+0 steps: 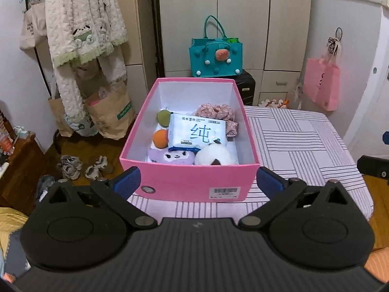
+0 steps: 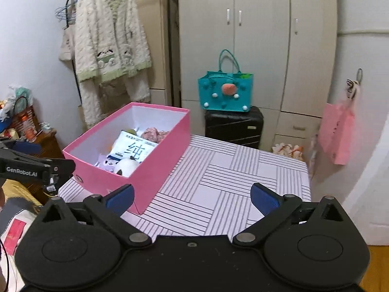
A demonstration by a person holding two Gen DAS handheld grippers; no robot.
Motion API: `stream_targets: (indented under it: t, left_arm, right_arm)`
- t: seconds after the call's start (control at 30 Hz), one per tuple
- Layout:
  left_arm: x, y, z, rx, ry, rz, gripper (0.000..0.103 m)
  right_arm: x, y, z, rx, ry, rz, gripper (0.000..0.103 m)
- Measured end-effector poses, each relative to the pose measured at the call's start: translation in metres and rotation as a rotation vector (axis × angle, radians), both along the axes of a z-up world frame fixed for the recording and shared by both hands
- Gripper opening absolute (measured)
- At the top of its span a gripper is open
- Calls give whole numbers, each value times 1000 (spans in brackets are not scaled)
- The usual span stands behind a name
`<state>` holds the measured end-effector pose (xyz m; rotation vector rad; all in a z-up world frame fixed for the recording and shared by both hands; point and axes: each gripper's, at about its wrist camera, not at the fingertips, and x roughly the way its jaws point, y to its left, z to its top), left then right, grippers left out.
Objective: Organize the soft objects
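Note:
A pink box (image 1: 189, 182) stands on the striped table (image 1: 304, 146). Inside lie a white tissue pack (image 1: 197, 131), a green ball (image 1: 163, 117), an orange ball (image 1: 160, 138), a purple plush (image 1: 172, 157), a white plush (image 1: 215, 157) and a floral cloth (image 1: 216, 110). My left gripper (image 1: 198, 182) is open and empty, its fingers either side of the box's near wall. My right gripper (image 2: 192, 198) is open and empty over the table, right of the box (image 2: 155, 170). The left gripper (image 2: 31, 165) also shows at the left edge of the right wrist view.
A teal felt bag (image 1: 216, 58) sits on a black suitcase (image 2: 233, 126) behind the table, in front of a wardrobe. A pink bag (image 1: 321, 85) hangs on the right wall. Pyjamas (image 1: 85, 29) hang at left above paper bags and shoes (image 1: 82, 166).

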<state>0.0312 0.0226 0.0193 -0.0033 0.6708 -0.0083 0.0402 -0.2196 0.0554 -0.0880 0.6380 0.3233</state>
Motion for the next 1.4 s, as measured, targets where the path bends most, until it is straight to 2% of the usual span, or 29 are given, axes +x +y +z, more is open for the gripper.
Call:
stream_targets:
  t: [0.23, 0.37, 0.5, 0.7, 0.9, 1.4]
  left_arm:
    - [-9, -3, -1, 4, -34, 26, 103]
    - [-9, -4, 0, -6, -14, 13, 103]
    - [-10, -6, -1, -8, -9, -2, 103]
    - [-14, -10, -5, -4, -21, -9, 103]
    - [-19, -8, -7, 1, -58, 18, 103]
    - [-16, -14, -8, 16, -58, 0, 103]
  right_arm:
    - [-11, -11, 6, 64, -4, -48, 103]
    - [-11, -15, 2, 108, 45, -80, 103]
    - [-12, -13, -2, 71, 60, -105, 103]
    - [-22, -2, -2, -32, 6, -114, 103]
    - [-31, 4, -1, -61, -32, -123, 103]
    - [-29, 6, 4, -73, -45, -144, 103]
